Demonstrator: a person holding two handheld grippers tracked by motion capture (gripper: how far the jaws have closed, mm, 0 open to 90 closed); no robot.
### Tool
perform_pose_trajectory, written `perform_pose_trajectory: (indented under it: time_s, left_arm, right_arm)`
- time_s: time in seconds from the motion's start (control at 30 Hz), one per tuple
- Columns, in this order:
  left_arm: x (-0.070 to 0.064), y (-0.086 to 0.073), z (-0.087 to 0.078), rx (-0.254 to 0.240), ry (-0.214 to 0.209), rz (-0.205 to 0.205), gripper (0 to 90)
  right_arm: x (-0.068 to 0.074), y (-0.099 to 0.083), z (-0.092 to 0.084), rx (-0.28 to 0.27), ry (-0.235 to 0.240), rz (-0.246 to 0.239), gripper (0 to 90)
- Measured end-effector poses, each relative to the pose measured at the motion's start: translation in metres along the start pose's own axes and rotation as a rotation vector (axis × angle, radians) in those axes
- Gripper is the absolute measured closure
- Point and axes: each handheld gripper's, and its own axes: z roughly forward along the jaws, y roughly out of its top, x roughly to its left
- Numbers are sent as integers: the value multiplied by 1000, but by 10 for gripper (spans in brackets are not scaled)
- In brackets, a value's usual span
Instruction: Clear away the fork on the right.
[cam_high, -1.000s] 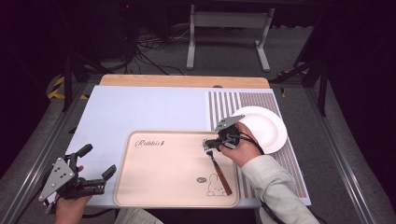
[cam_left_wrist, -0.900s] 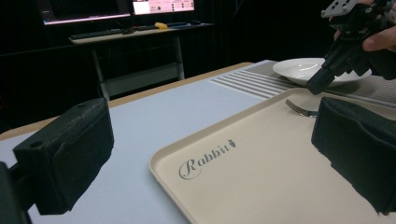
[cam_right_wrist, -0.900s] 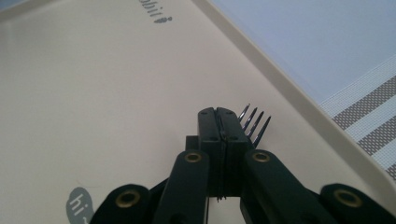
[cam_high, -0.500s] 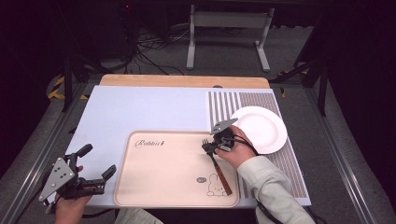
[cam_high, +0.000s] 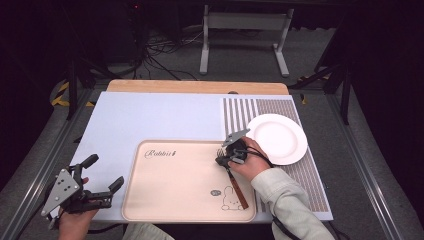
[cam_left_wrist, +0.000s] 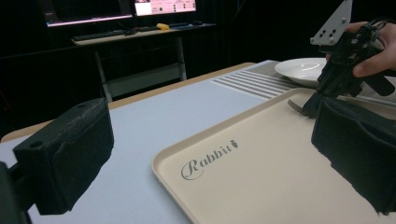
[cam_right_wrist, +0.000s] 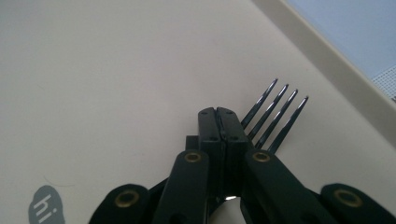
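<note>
One beige tray (cam_high: 175, 190) lies on the pale blue mat (cam_high: 150, 120) at the table's near edge, and it serves as the landmark; it carries the word "Rabbit" at its far left corner and one small rabbit drawing (cam_high: 231, 200) near its right front corner.

One fork (cam_high: 232, 177) lies on the tray along its right side, four tines (cam_right_wrist: 275, 116) pointing away from the person, wooden handle toward the tray's near edge; the right gripper (cam_high: 226, 159) sits low over the fork's neck just behind the tines, its jaws pressed together; in the right gripper view the tines emerge beside the closed tips, but whether metal is pinched between them I cannot tell.

One white plate (cam_high: 277, 137) stands off the tray, just beyond its far right corner, on the striped part of the mat (cam_high: 250, 110); it holds nothing.

The left gripper (cam_high: 102, 177) hovers off the tray's left front corner, over the mat's edge, its two padded jaws spread wide with nothing between them; the person's left hand (cam_high: 75, 220) grips it from below.
</note>
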Motion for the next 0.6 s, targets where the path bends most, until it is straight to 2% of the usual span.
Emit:
perform_pose_trajectory:
  time_s: [0.6]
  left_arm:
    - [0, 0, 0, 3, -3, 1, 0]
  right_arm:
    - [-8, -4, -7, 20, -46, 38, 900]
